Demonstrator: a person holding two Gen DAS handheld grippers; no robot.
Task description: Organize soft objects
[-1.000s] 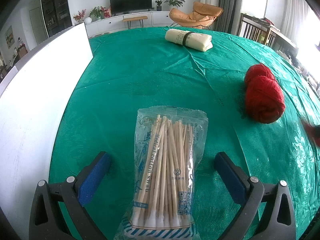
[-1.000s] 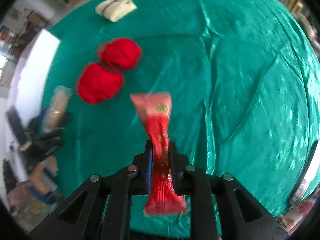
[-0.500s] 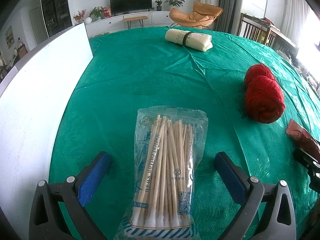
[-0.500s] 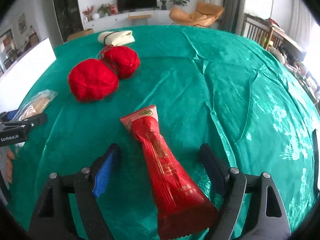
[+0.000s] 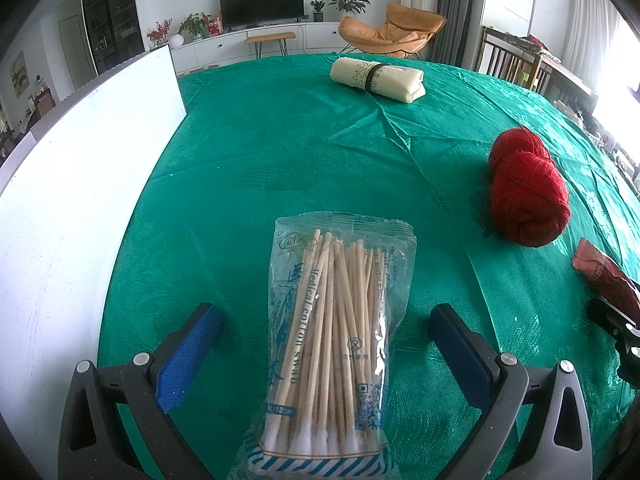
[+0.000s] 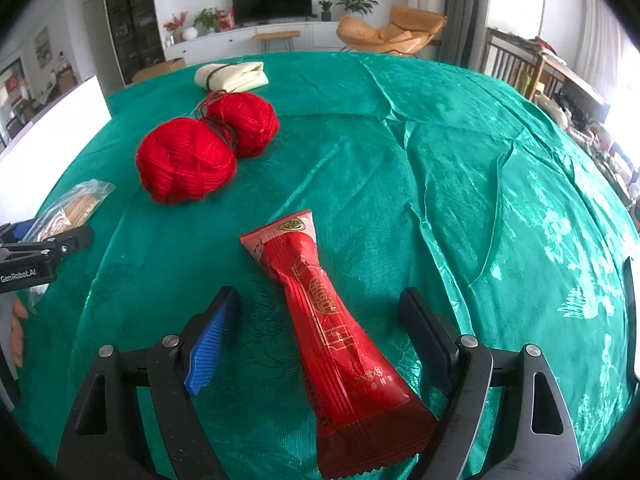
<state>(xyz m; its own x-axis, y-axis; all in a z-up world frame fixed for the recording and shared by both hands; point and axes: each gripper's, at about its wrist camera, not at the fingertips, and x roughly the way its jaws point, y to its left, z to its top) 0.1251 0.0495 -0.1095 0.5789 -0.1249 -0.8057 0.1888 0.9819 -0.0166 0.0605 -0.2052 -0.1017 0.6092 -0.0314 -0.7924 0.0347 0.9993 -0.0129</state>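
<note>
Placement step looks finished: right gripper (image 6: 320, 332) spread, jaws having just opened, red packet (image 6: 340, 340) lying free between them near yarn (image 6: 204, 148); left gripper (image 5: 320, 344) spread around swab bag (image 5: 336, 332); next, likely withdraw clear.

You see a glossy green satin tablecloth (image 6: 440, 152), fuzzy red yarn (image 6: 184, 160), and a shiny red plastic packet (image 6: 340, 332).

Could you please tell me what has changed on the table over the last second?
The right gripper came down, opened its jaws and let go of the red packet, which now lies on the green cloth. The left gripper, swab bag, red yarn and rolled towel stayed put.
</note>
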